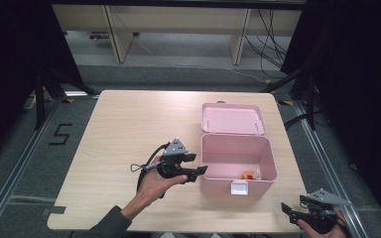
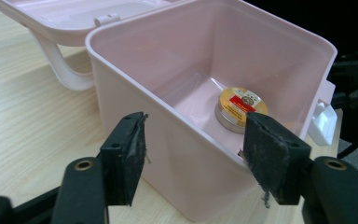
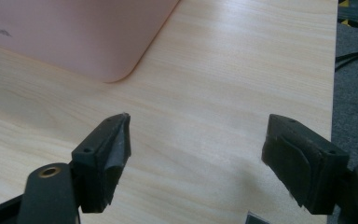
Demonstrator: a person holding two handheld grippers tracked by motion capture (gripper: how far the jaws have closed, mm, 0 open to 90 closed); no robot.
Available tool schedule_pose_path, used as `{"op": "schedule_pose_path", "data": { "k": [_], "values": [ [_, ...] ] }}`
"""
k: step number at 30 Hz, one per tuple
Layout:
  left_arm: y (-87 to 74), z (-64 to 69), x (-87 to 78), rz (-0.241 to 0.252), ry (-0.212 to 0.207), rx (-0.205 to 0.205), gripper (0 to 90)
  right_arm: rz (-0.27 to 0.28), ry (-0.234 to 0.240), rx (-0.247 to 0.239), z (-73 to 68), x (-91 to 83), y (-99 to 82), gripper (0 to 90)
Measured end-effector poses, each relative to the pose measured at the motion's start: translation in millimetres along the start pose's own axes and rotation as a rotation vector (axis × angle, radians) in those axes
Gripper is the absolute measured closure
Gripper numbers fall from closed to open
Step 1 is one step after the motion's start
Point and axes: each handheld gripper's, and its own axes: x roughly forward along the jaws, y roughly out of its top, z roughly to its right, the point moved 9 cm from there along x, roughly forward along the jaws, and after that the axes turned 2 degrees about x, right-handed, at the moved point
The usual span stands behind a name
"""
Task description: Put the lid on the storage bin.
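Left gripper (image 2: 193, 156), jaws apart, faces the open pink box (image 2: 135, 93); its view reveals a round tin (image 2: 240, 109), probably balm. Right gripper (image 3: 196, 163) gapes over bare surface (image 3: 214, 70).

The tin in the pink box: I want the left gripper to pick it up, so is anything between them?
Yes. The box's near wall stands between the open left gripper and the tin on the floor inside. The box is open on top.
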Motion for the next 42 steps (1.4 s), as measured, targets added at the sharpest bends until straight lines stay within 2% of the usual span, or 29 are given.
{"op": "schedule_pose_path", "data": {
  "k": [4, 5, 6, 7, 9, 10, 14, 15, 16, 17, 18, 19, 21, 22, 23, 24, 25, 26, 28, 29, 32, 33, 34, 35, 38, 39, 40, 41, 42],
  "values": [
    [0.1, 2.6, 2.5, 0.0, 0.006, 0.004, 45.2, 0.001, 0.0, -0.032, 4.2, 1.3, 3.9, 23.8],
    [-0.3, 2.6, 2.9, -0.007, -0.007, 0.003, 45.2, 0.003, 0.001, -0.055, 6.8, 2.2, 4.9, 23.8],
    [-0.4, 2.8, 3.1, -0.008, -0.001, -0.001, 46.1, 0.011, 0.0, -0.055, 7.3, 3.1, 7.1, 23.8],
    [-0.2, 4.1, 3.7, -0.006, -0.002, 0.002, 48.5, -0.01, -0.002, -0.012, 5.0, 2.7, 6.9, 23.9],
    [-0.3, 5.7, 4.5, -0.006, 0.007, 0.001, 50.3, -0.015, 0.001, -0.014, 6.3, 3.7, 8.5, 23.9],
    [-0.4, 5.7, 4.4, -0.007, 0.013, 0.004, 50.6, -0.006, -0.003, -0.039, 10.1, 4.8, 10.9, 24.1],
    [-0.3, 6.5, 4.1, -0.006, 0.025, 0.005, 52.3, 0.0, 0.008, -0.031, 14.1, 7.3, 16.5, 24.7],
    [-0.7, 7.2, 3.9, -0.005, 0.026, -0.008, 52.7, 0.007, 0.004, -0.053, 20.6, 9.6, 21.3, 24.8],
    [-0.7, 7.2, 3.9, -0.005, 0.026, -0.008, 52.9, 0.007, 0.004, -0.053, 20.6, 9.6, 21.3, 24.8],
    [-1.0, 7.1, 3.6, -0.007, 0.035, -0.011, 52.9, 0.003, 0.01, -0.027, 19.9, 9.6, 23.7, 24.8],
    [-1.1, 7.2, 3.5, -0.007, 0.037, -0.014, 53.1, 0.008, 0.016, -0.048, 23.8, 11.3, 28.9, 25.0],
    [-1.4, 7.5, 3.3, -0.007, 0.038, -0.022, 53.4, 0.013, 0.02, -0.025, 26.8, 12.3, 37.5, 25.2],
    [-1.5, 7.7, 3.2, -0.006, 0.037, -0.025, 53.6, 0.011, 0.02, -0.022, 29.1, 12.5, 41.3, 25.2],
    [-1.6, 8.1, 3.4, -0.004, 0.028, -0.031, 53.6, 0.008, 0.024, 0.003, 29.1, 13.5, 45.6, 25.2],
    [-2.0, 9.3, 2.4, -0.006, 0.034, -0.042, 53.8, 0.006, 0.031, 0.002, 34.1, 17.5, 56.8, 25.4],
    [-2.0, 9.3, 2.4, -0.006, 0.034, -0.042, 53.9, 0.006, 0.031, 0.002, 34.1, 17.5, 56.8, 25.4],
    [-2.2, 10.1, 2.0, -0.006, 0.032, -0.041, 53.9, 0.011, 0.033, -0.028, 39.5, 21.2, 68.1, 25.9],
    [-2.2, 10.7, 1.9, -0.005, 0.025, -0.044, 54.0, 0.001, 0.035, -0.001, 38.7, 21.7, 71.1, 26.2],
    [-2.5, 11.1, 1.3, -0.009, 0.023, -0.047, 54.1, 0.003, 0.025, -0.024, 43.2, 23.9, 76.4, 26.5],
    [-2.8, 12.3, 0.8, -0.01, 0.024, -0.045, 54.1, -0.004, 0.043, 0.0, 43.5, 27.9, 86.6, 27.3],
    [-3.2, 13.4, 0.4, -0.009, 0.026, -0.048, 54.3, -0.011, 0.044, -0.005, 46.2, 32.0, 94.6, 28.1],
    [-3.3, 14.0, 0.2, -0.009, 0.021, -0.054, 54.4, -0.032, 0.043, 0.022, 45.7, 34.8, 99.9, 28.5],
    [-3.3, 14.0, 0.2, -0.009, 0.021, -0.054, 54.7, -0.013, 0.055, -0.024, 48.6, 37.9, 105.5, 28.8],
    [-3.4, 14.3, 0.0, -0.009, 0.016, -0.059, 54.8, -0.039, 0.046, 0.026, 45.7, 38.0, 106.2, 29.5],
    [-3.8, 14.1, -0.1, -0.006, 0.014, -0.064, 54.9, -0.045, 0.053, 0.028, 45.3, 43.0, 113.5, 31.0],
    [-3.8, 14.2, -0.1, -0.005, 0.011, -0.068, 55.2, -0.037, 0.055, -0.019, 50.7, 48.0, 122.7, 31.4],
    [-3.8, 14.2, -0.1, -0.005, 0.01, -0.069, 55.3, -0.032, 0.053, -0.029, 52.2, 49.6, 124.7, 31.8],
    [-3.6, 14.0, 0.3, -0.002, 0.014, -0.074, 55.2, -0.069, 0.051, 0.062, 46.1, 47.3, 125.8, 32.8],
    [-3.6, 14.0, 0.3, -0.002, 0.014, -0.074, 55.2, -0.069, 0.051, 0.062, 46.1, 47.3, 125.8, 32.8]
  ]
}}
